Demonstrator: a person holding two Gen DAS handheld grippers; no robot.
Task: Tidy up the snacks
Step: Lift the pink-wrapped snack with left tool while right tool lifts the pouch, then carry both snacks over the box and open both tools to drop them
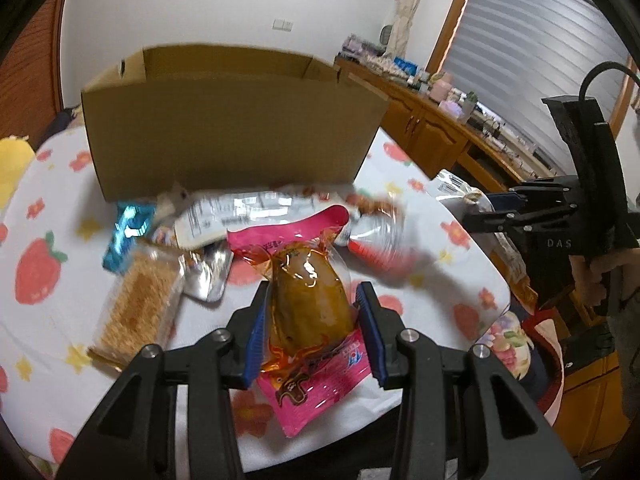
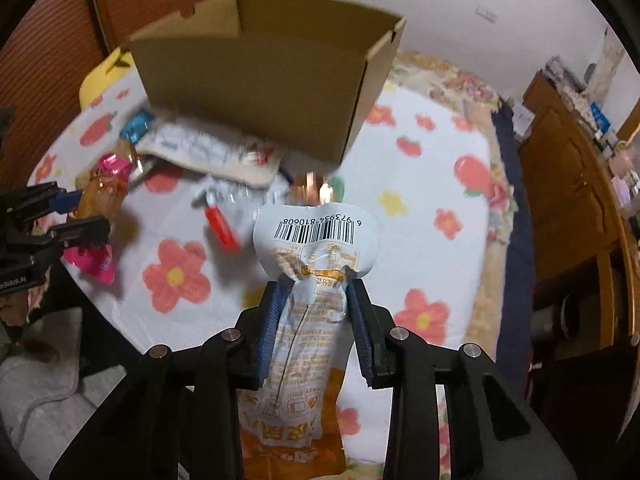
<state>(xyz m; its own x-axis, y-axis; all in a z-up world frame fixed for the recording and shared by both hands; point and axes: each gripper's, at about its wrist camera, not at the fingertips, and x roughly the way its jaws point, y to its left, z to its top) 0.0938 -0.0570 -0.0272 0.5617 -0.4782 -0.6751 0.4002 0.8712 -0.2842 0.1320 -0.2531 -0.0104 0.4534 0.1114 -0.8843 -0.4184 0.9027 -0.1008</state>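
The left gripper (image 1: 312, 300) clamped a pink-and-clear packet of brown meat (image 1: 308, 304); the right gripper (image 2: 316, 292) pinched a white-and-orange barcoded pouch (image 2: 316, 240), an open brown cardboard box (image 2: 260, 76) beyond both.

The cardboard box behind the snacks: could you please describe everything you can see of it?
The cardboard box is plain brown corrugated card, rectangular, with its top open and its walls standing upright; small notches show along the upper edges. It stands on the flower-and-strawberry cloth, at the far side of the loose snack packets, some of which lie close against its base. Nothing can be seen inside it from these angles. Neither pair of tongs touches it.
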